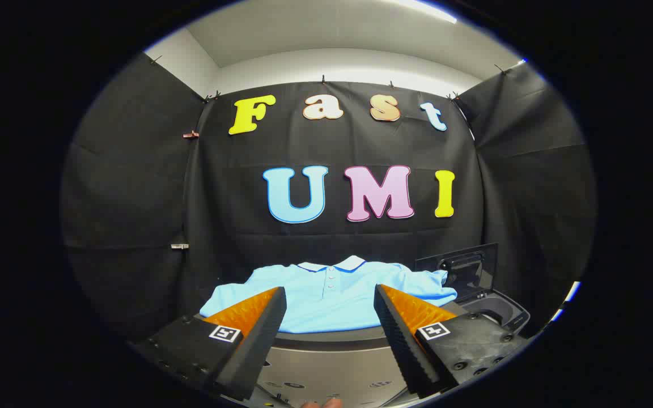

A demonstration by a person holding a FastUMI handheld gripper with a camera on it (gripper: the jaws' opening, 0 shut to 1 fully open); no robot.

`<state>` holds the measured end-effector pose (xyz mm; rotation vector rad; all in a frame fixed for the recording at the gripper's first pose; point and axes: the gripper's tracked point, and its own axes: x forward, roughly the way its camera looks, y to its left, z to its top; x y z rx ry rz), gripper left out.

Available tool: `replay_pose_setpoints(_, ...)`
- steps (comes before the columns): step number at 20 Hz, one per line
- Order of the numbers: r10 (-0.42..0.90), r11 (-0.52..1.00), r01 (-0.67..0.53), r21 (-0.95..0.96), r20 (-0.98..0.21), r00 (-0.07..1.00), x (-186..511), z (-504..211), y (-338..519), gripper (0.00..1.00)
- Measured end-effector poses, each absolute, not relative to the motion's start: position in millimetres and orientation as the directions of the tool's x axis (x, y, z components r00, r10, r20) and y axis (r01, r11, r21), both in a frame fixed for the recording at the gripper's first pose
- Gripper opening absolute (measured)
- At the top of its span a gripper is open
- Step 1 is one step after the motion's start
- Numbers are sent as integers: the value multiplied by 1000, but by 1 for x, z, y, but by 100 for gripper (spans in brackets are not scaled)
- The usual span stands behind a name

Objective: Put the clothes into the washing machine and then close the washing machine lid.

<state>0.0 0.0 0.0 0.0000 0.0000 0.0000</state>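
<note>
A light blue polo shirt (329, 297) with a white collar lies spread flat on the grey top of the washing machine (332, 339), just beyond my fingers. To its right the machine's dark lid (458, 265) stands raised over a dark opening (494, 310). My gripper (330, 314) hovers in front of the machine, open wide, with nothing between its fingers. The shirt's lower hem shows in the gap between the fingers.
Black cloth walls close in the booth at the back and on both sides. The machine's grey front panel (326, 374) with small markings sits below my fingers. A fingertip of a person's hand (321, 403) shows beneath the gripper.
</note>
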Motion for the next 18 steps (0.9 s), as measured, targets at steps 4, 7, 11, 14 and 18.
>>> replay_pose_setpoints(4, -1, 1000, 1, -3, 2, 1000, -1, 1, 0, 97)
replay_pose_setpoints(7, 1, 1000, -1, 0, -1, 1000, -1, -1, 3, 97)
replay_pose_setpoints(11, -3, 1000, 3, -7, -8, 1000, -3, -5, 1, 97)
replay_pose_setpoints(14, 5, 1000, -6, -14, -12, 1000, -4, -7, 4, 97)
replay_pose_setpoints(18, 10, 1000, -10, -12, -9, 1000, -4, -6, 3, 97)
